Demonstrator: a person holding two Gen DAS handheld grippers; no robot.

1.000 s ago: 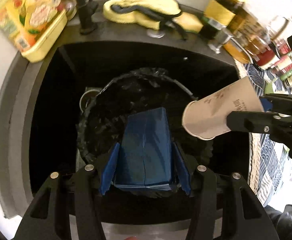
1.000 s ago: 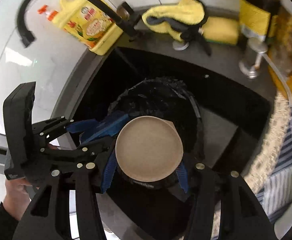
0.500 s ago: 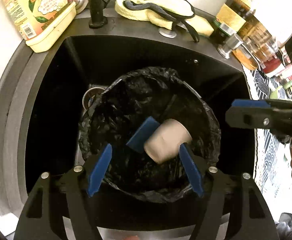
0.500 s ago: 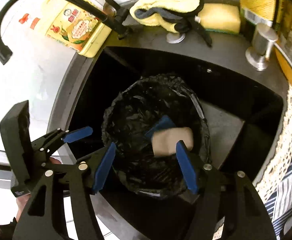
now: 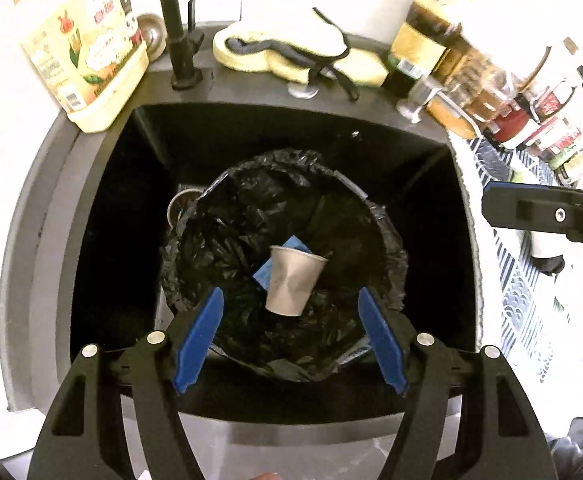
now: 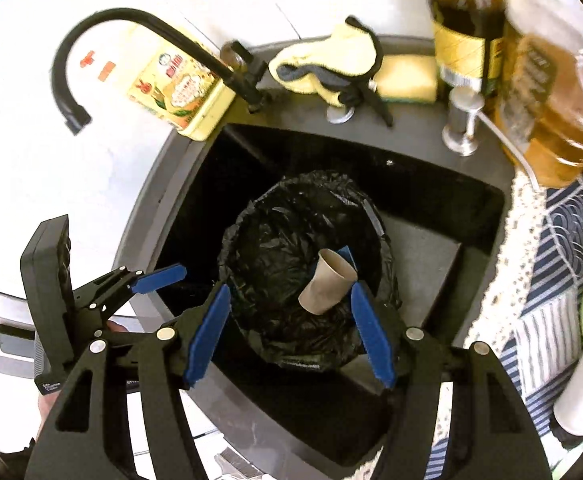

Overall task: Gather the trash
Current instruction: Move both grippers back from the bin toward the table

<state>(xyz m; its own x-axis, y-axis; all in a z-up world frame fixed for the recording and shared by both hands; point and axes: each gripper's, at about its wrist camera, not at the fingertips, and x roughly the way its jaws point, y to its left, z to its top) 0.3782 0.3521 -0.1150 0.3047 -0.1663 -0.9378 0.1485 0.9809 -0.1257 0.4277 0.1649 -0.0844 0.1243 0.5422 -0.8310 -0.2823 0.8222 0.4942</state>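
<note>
Paper cup [image 5: 294, 282] — inside bin bag [image 5: 231, 240]

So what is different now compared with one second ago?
Both claws let go. The left claw released the blue carton and the right claw released the paper cup; both items dropped into the black-lined bin, the cup lying on the carton. Both claws' jaws have just been opening and now hold nothing. The sink, faucet and bottles stayed put.
</note>
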